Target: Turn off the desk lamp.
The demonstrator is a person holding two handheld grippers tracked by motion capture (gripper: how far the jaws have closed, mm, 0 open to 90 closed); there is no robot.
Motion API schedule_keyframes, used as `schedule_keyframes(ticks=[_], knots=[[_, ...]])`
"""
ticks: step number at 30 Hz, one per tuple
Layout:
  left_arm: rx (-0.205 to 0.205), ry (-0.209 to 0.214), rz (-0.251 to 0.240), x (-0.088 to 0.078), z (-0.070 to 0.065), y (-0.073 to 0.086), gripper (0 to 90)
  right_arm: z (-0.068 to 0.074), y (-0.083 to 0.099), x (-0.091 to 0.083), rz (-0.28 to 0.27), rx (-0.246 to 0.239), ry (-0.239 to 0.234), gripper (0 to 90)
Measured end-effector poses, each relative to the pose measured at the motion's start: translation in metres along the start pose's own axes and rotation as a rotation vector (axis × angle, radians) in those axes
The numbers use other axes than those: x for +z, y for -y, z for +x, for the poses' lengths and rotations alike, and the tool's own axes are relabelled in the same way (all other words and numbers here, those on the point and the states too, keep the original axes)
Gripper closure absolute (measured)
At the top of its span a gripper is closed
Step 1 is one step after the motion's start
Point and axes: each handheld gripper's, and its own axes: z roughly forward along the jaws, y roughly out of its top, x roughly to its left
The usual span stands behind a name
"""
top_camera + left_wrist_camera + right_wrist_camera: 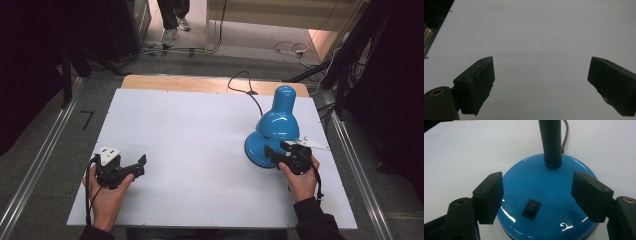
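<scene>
My left gripper (134, 166) rests low on the table (200, 130) with jaws wide apart — my right gripper (537, 195) hovers at the table's right side, jaws spread.

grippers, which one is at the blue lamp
The right gripper: its open jaws flank the blue lamp's base above the black switch. The left gripper sits over bare white table.

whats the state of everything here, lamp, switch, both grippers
lamp: upright on the table, shade tipped down, no light visible
switch: on the lamp base, untouched, position unclear
cord: trailing off the far edge
right gripper: open, fingers either side of the base
left gripper: open, holding nothing
</scene>
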Motion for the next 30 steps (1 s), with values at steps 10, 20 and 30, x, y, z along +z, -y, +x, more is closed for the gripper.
schedule_keyframes(ticks=[10, 20, 30], knots=[[-0.002, 0.002, 0.003, 0.000, 0.000, 0.000, 7.7, 0.000, 0.000, -0.001, 0.002, -0.003, 0.003, 23.5], [-0.005, 0.005, 0.003, 0.001, 0.000, 0.000, 7.7, -0.002, 0.002, -0.003, 0.006, -0.003, 0.005, 23.4], [-0.008, 0.006, 0.002, 0.000, 0.001, 0.000, 7.7, -0.005, 0.000, -0.010, 0.012, 0.003, 0.010, 23.4]])
